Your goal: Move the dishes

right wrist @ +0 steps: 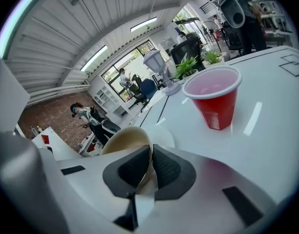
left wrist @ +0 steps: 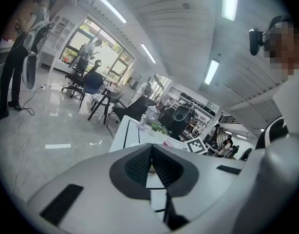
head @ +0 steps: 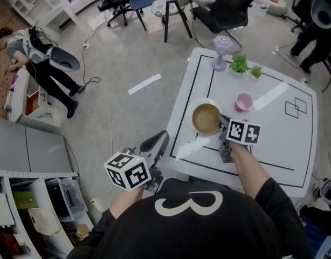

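Note:
A tan bowl (head: pixel 205 118) sits tilted over a white plate (head: pixel 207 102) at the left part of the white table (head: pixel 273 144). My right gripper (head: pixel 223 124) is shut on the bowl's near rim. In the right gripper view the bowl's thin wall (right wrist: pixel 127 140) runs between the two pads of the right gripper (right wrist: pixel 151 167), with the plate (right wrist: pixel 164 134) behind it. A red cup (right wrist: pixel 215 99) stands upright to the right of the bowl, and shows as the pink-looking cup (head: pixel 243 101) in the head view. My left gripper (head: pixel 156 142) hangs off the table's left edge, shut and empty (left wrist: pixel 150 165).
A purple lamp-like stand (head: pixel 220 52) and two small green plants (head: pixel 239 65) stand at the table's far edge. Office chairs (head: pixel 225 9) stand beyond the table. A person (head: pixel 36 58) stands on the floor at far left. Shelving (head: pixel 30 209) is at my lower left.

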The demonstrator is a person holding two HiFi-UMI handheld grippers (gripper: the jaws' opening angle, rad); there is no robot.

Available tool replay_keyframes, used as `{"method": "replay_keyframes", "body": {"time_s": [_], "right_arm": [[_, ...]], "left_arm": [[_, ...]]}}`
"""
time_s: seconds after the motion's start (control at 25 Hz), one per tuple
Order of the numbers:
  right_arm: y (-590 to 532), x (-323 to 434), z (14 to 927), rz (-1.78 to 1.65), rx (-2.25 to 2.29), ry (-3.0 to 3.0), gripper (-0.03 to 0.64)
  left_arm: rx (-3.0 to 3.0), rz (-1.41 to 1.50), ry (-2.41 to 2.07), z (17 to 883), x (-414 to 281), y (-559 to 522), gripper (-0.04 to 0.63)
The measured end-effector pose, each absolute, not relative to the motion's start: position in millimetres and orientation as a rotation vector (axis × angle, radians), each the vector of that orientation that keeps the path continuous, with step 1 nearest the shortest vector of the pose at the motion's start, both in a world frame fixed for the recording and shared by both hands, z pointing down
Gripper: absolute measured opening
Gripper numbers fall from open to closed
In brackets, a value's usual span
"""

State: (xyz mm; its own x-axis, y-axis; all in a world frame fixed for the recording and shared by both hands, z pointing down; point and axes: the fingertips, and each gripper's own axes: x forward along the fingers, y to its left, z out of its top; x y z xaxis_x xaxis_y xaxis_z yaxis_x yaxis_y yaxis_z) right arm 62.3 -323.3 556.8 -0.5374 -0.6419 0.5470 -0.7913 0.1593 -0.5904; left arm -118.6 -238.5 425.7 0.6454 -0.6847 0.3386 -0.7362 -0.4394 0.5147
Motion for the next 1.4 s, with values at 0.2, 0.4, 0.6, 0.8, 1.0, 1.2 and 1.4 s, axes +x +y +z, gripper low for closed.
{"method": "replay_keyframes", "body": {"time_s": [0.2, 0.4, 0.6, 0.8, 1.0, 1.2, 1.4], "right_arm": [[-321.5, 66.5, 551.6, 1.299, 1.406, -2.277, 0.023], [-316.0, 78.8, 536.0, 1.250, 1.421, -2.306, 0.025], [-304.1, 95.0, 525.7, 1.243, 1.437, -2.320, 0.029], [-289.7, 109.6, 518.0, 1.246, 1.455, -2.327, 0.029], [-277.2, 128.8, 519.1, 1.243, 1.497, -2.304, 0.030], [-266.5, 148.0, 524.7, 1.254, 1.552, -2.268, 0.031], [-259.2, 163.0, 532.4, 1.270, 1.577, -2.236, 0.032]], "left_arm": [[2.231, 0.123, -1.098, 424.5, -117.5, -235.1, 0.003], [2.242, 0.133, -1.090, 423.0, -114.5, -234.2, 0.003], [2.254, 0.141, -1.061, 425.8, -104.4, -232.7, 0.003], [2.273, 0.148, -1.025, 426.5, -92.2, -230.3, 0.003], [2.285, 0.153, -0.999, 427.8, -83.5, -227.7, 0.003], [2.290, 0.175, -0.971, 432.7, -76.2, -224.4, 0.003], [2.298, 0.185, -0.960, 431.9, -71.0, -225.4, 0.003]]}}
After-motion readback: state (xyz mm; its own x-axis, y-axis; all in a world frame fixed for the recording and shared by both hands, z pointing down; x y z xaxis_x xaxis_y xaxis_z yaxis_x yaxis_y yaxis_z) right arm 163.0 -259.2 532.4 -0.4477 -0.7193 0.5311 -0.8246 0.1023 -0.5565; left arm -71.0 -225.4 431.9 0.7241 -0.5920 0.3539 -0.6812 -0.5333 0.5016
